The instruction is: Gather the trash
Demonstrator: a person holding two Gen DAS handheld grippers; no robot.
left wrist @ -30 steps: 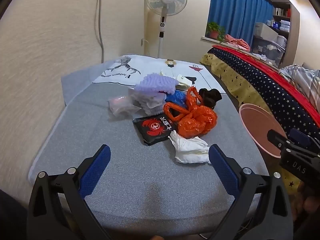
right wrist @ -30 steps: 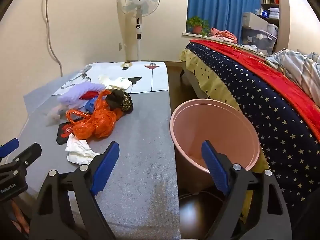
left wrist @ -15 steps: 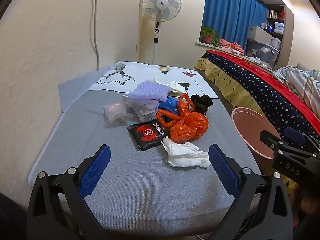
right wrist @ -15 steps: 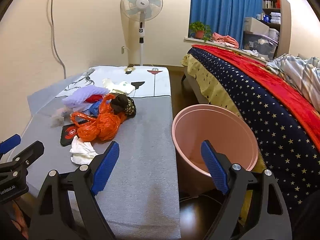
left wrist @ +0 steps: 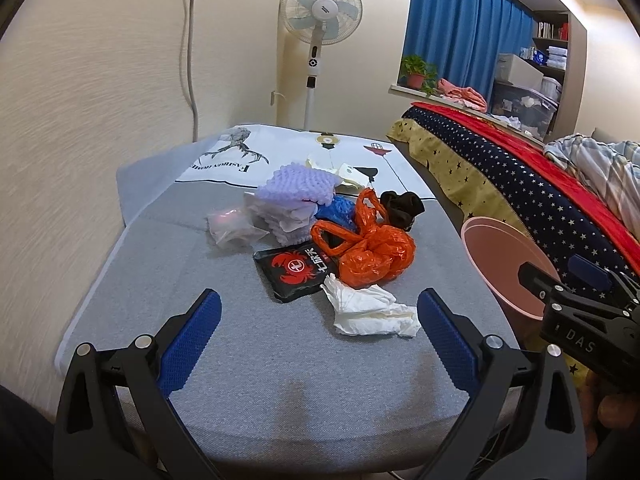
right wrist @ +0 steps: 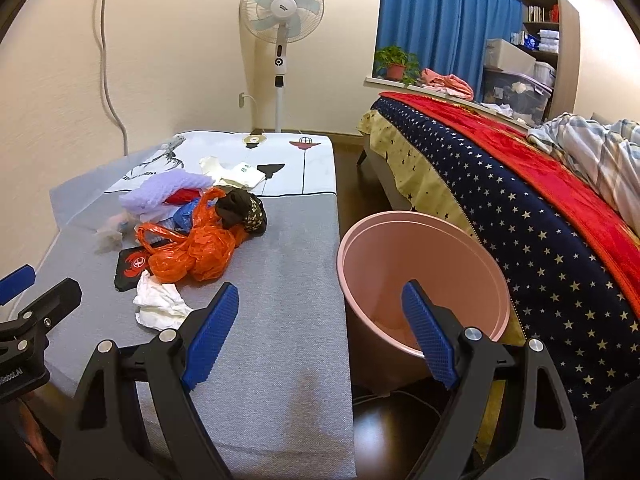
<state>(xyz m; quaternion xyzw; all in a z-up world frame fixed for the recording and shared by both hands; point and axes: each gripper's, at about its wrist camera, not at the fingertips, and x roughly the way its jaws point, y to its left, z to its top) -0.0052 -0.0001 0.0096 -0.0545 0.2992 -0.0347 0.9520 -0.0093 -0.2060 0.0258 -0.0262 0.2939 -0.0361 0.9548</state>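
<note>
A heap of trash lies mid-table: a crumpled white tissue nearest, an orange plastic bag, a black packet with a red crab, a purple foam net, a clear bag and a dark bundle. My left gripper is open just short of the tissue, holding nothing. The right gripper is open and empty, over the table's right edge beside the pink bin. The orange bag and tissue lie to its left.
The grey-covered table stands against the wall on the left. The pink bin sits on the floor between table and a bed with a starred blanket. A standing fan is behind the table. White wrappers lie at the back.
</note>
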